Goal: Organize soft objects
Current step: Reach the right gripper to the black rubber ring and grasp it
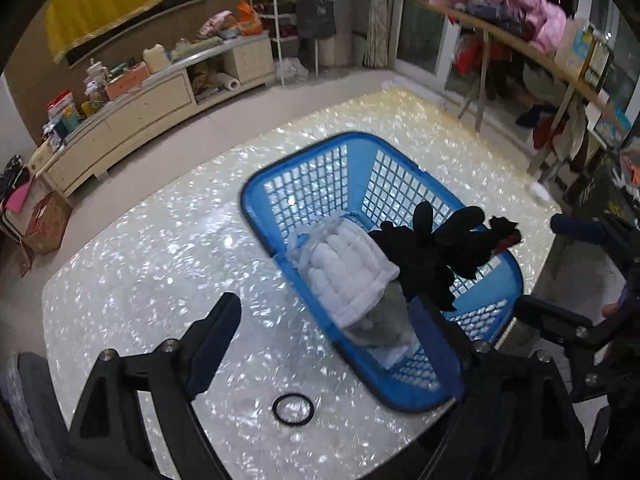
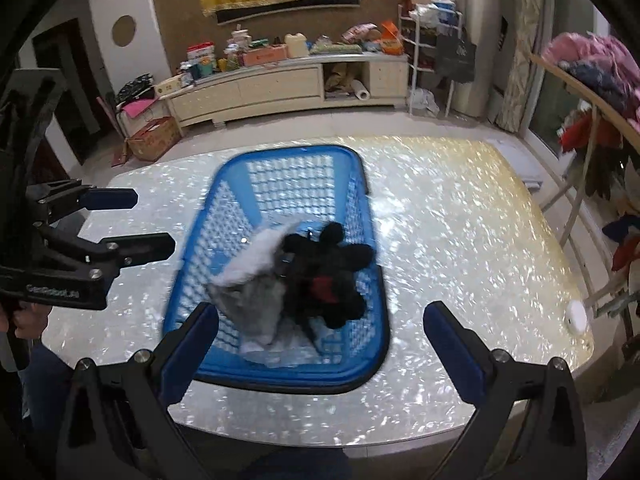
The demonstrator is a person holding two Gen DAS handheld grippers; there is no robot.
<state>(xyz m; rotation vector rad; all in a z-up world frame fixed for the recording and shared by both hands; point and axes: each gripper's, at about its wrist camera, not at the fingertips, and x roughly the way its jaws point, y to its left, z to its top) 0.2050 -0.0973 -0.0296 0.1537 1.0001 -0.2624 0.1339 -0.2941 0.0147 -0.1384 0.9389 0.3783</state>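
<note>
Shimmering across both views is the pearly white shell-patterned tabletop (image 2: pixel 460 216), carrying a blue plastic lattice basket (image 2: pixel 288 176) near its middle. Inside the basket, a white ribbed padded cloth in clear wrapping (image 1: pixel 348 268) is lying at about nine o'clock of a black plush toy with a red patch (image 2: pixel 328 276), and the two are touching; a grey fabric piece (image 2: pixel 256 304) is slumping just beside them toward the near rim.

Both tools are hanging over the near edge of the basket with nothing between their fingers. The left gripper (image 1: pixel 332 340) is spread wide, and the right gripper (image 2: pixel 320 340) is likewise gaping, its blue pads (image 2: pixel 452 344) well apart. A thin black rubber ring (image 1: pixel 293 410) is lying on the tabletop at six o'clock of the basket in the left wrist view.

As a judgement, all three soft things are probably light and limp, sagging when lifted. The wrapped cloth may be slippery in its film, so pinching a thick folded edge would likely serve best; the plush seems easiest taken by a limb or the body's bulk.

Faint pale lettering is showing on the left tool's body in the right wrist view, too blurred for reading with confidence.
</note>
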